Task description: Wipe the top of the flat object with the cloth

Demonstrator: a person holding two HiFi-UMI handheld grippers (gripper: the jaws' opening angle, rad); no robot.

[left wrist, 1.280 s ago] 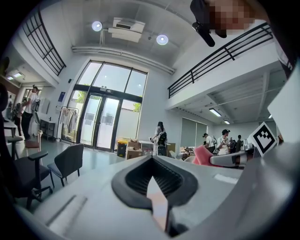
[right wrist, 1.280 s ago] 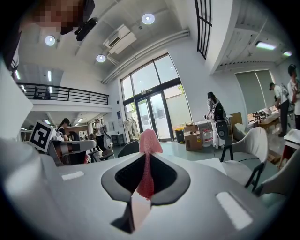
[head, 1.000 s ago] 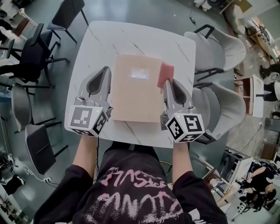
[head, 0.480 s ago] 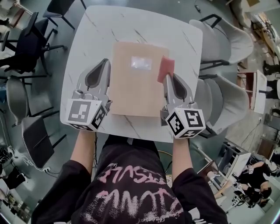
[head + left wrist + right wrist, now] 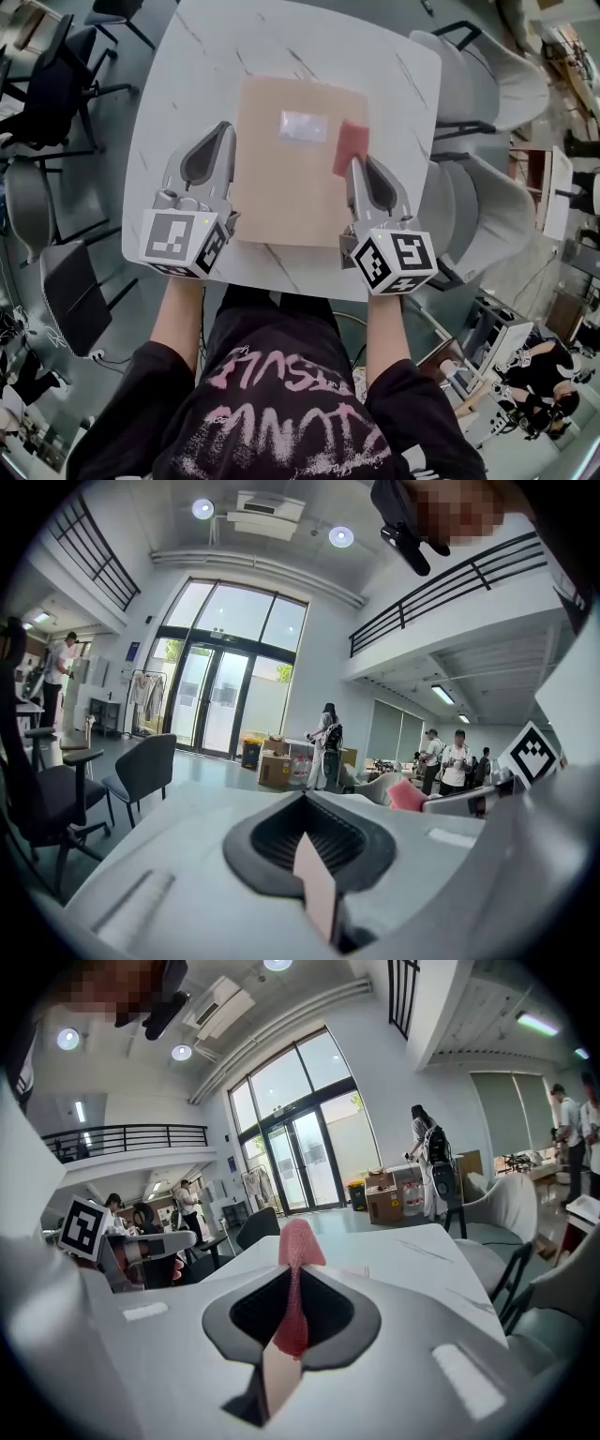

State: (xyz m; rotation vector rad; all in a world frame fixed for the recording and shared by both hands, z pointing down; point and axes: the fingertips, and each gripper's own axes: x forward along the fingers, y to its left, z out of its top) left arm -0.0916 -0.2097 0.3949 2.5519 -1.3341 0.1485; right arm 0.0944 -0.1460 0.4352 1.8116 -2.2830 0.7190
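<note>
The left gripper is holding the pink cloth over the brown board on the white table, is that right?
No: the right gripper holds the pink cloth, pinched between its jaws, as the right gripper view shows. The left gripper is shut on nothing. The rest stands.

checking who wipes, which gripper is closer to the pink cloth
Right. The right gripper is shut on the pink cloth at the right edge of the board; the left gripper lies beside its left edge.
</note>
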